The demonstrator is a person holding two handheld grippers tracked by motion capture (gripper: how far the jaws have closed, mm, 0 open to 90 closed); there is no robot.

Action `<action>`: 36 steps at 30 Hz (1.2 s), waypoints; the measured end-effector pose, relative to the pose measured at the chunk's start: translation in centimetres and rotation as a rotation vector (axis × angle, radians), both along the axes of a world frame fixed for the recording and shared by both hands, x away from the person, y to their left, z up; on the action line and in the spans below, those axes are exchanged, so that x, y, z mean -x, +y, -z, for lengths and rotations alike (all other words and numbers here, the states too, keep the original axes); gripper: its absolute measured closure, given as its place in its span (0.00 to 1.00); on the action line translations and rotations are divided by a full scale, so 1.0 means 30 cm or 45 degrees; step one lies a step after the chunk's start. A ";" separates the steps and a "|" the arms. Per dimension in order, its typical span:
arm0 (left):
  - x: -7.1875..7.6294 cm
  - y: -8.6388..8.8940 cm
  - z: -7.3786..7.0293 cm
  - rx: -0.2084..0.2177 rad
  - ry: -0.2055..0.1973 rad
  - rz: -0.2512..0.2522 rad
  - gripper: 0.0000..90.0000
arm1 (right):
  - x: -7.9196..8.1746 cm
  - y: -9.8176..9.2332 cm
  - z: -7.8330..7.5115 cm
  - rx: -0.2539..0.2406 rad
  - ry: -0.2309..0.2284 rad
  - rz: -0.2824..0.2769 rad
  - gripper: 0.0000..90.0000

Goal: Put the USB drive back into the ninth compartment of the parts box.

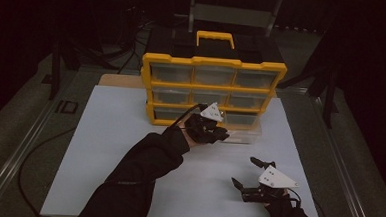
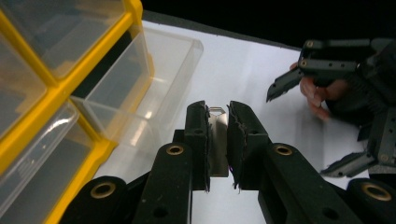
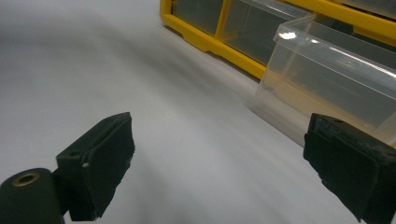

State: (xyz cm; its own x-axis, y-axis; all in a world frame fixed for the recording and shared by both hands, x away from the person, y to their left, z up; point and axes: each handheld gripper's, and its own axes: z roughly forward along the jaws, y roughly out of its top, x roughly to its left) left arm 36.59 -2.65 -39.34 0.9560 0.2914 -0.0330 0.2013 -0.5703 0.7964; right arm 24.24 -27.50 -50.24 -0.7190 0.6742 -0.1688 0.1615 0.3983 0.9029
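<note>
Above the white table (image 1: 128, 150), left gripper (image 2: 218, 140) fingers pinch a metal piece (image 2: 217, 140) between them.

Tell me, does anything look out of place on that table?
One clear drawer in the bottom row of the yellow organizer is pulled out onto the white board, while the others sit flush. The left gripper beside it is shut on a small shiny metal piece. Nothing looks spilled or broken.
</note>
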 end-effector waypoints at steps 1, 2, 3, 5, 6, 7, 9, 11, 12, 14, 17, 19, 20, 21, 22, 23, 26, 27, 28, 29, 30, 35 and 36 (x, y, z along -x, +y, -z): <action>-0.003 -0.004 -0.004 0.009 -0.002 -0.005 0.88 | 0.000 0.000 0.000 -0.001 -0.002 -0.001 0.09; -0.006 -0.006 -0.007 0.011 0.002 -0.003 0.88 | 0.000 0.000 0.000 0.001 -0.001 -0.002 0.09; -0.009 -0.011 -0.011 0.010 0.002 -0.003 0.88 | -0.001 0.000 0.000 0.002 -0.002 -0.002 0.09; -0.016 -0.020 -0.017 0.015 -0.005 -0.010 0.88 | 0.000 0.000 0.000 0.002 -0.001 -0.002 0.09; -0.016 -0.020 -0.017 0.015 -0.005 -0.010 0.88 | 0.000 0.000 0.000 0.002 -0.002 -0.002 0.09; -0.027 -0.030 -0.023 0.020 -0.004 -0.019 0.88 | -0.001 0.000 0.001 0.003 -0.001 0.001 0.09; -0.035 -0.037 -0.028 0.023 -0.002 -0.025 0.88 | -0.001 0.000 0.001 0.003 -0.002 -0.002 0.09; -0.042 -0.042 -0.034 0.030 -0.011 -0.036 0.88 | 0.000 0.000 0.001 0.002 -0.001 -0.001 0.09; -0.047 -0.044 -0.036 0.044 0.000 -0.040 0.88 | -0.001 0.000 0.001 0.002 -0.003 -0.001 0.09; -0.050 -0.050 -0.039 0.042 -0.010 -0.046 0.88 | -0.002 0.000 0.001 0.003 -0.004 -0.001 0.09; -0.058 -0.058 -0.043 0.043 -0.020 -0.059 0.88 | 0.000 0.001 0.001 0.001 -0.005 -0.002 0.09; -0.063 -0.062 -0.048 0.057 -0.014 -0.069 0.88 | 0.000 0.002 0.001 0.003 -0.006 -0.004 0.09; -0.065 -0.064 -0.050 0.059 -0.012 -0.074 0.88 | 0.000 0.002 0.001 0.004 -0.007 -0.004 0.09; -0.068 -0.066 -0.053 0.052 -0.016 -0.074 0.88 | 0.000 0.001 0.000 0.002 -0.006 -0.005 0.09; -0.070 -0.068 -0.055 0.048 -0.018 -0.082 0.88 | 0.000 0.001 0.000 0.001 -0.007 -0.003 0.09; -0.073 -0.071 -0.056 0.053 -0.018 -0.091 0.88 | 0.000 0.002 0.000 -0.004 -0.005 -0.001 0.09; -0.082 -0.081 -0.062 0.049 -0.025 -0.113 0.88 | -0.002 0.002 0.000 -0.009 -0.001 0.003 0.09; -0.085 -0.085 -0.062 0.052 -0.020 -0.116 0.88 | -0.002 0.001 0.000 -0.008 -0.002 0.001 0.09; -0.088 -0.089 -0.063 0.052 -0.022 -0.123 0.88 | -0.002 0.002 0.000 -0.007 -0.004 0.002 0.09; -0.091 -0.094 -0.064 0.044 -0.031 -0.129 0.88 | 0.000 0.002 -0.001 -0.010 -0.002 0.002 0.09; -0.095 -0.100 -0.065 0.046 -0.028 -0.135 0.88 | 0.000 0.002 -0.002 -0.012 -0.002 0.001 0.09; -0.104 -0.123 -0.066 0.057 -0.045 -0.171 0.88 | 0.001 0.001 -0.002 -0.014 -0.004 0.000 0.09; -0.104 -0.129 -0.066 0.050 -0.040 -0.175 0.88 | 0.001 0.001 -0.003 -0.017 -0.005 -0.001 0.09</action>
State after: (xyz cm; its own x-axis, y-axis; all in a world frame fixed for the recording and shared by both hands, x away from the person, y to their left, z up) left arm 39.72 -6.53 -37.36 0.9081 0.4184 -0.0174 0.2496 -0.5074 0.8248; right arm 24.21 -27.45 -50.16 -0.7191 0.6756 -0.1624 0.1579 0.3865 0.9087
